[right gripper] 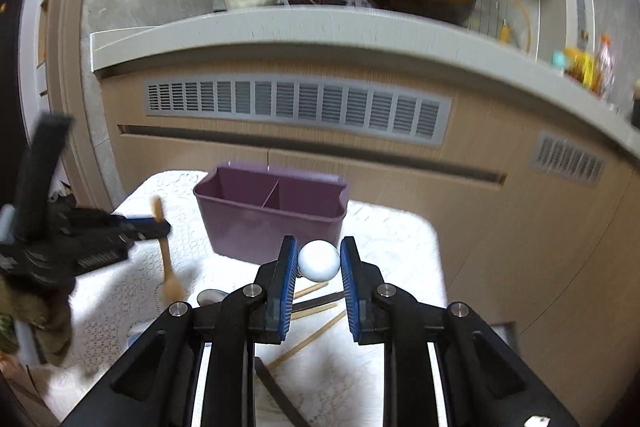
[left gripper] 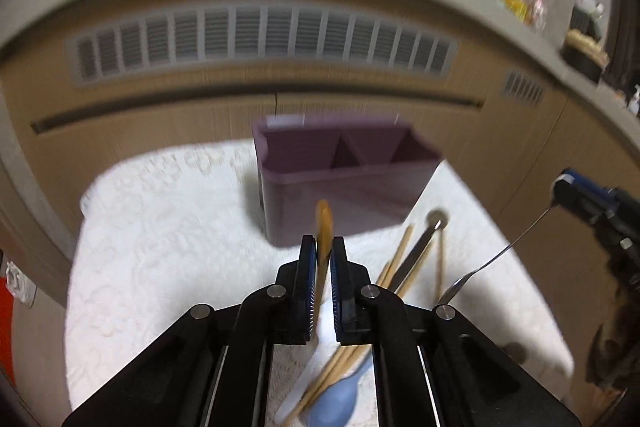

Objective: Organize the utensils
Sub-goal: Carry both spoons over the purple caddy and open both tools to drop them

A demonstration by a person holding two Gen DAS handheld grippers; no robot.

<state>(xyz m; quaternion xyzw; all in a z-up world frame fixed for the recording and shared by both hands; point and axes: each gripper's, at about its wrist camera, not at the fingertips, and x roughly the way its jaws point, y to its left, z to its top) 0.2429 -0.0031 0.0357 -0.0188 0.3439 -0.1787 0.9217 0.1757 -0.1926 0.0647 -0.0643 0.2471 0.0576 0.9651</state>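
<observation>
L gripper [left gripper: 324, 247] clamps a brown wooden spoon [left gripper: 323, 227]; R gripper [right gripper: 319, 255] grips a metal spoon w/ white round end [right gripper: 319, 261]. Both near purple divided caddy [right gripper: 272, 223], far on white cloth [left gripper: 160, 227].

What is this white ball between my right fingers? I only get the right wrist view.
Observer: From the left wrist view, the right gripper is shut on the white ball, which seems to cap a thin metal utensil. Its stem slants down to a spoon-like head near the chopsticks.
Operator: And what lies under the left gripper?
Observer: Below the left gripper, which is shut on the wooden spoon, a blue spoon lies on the white cloth.
</observation>
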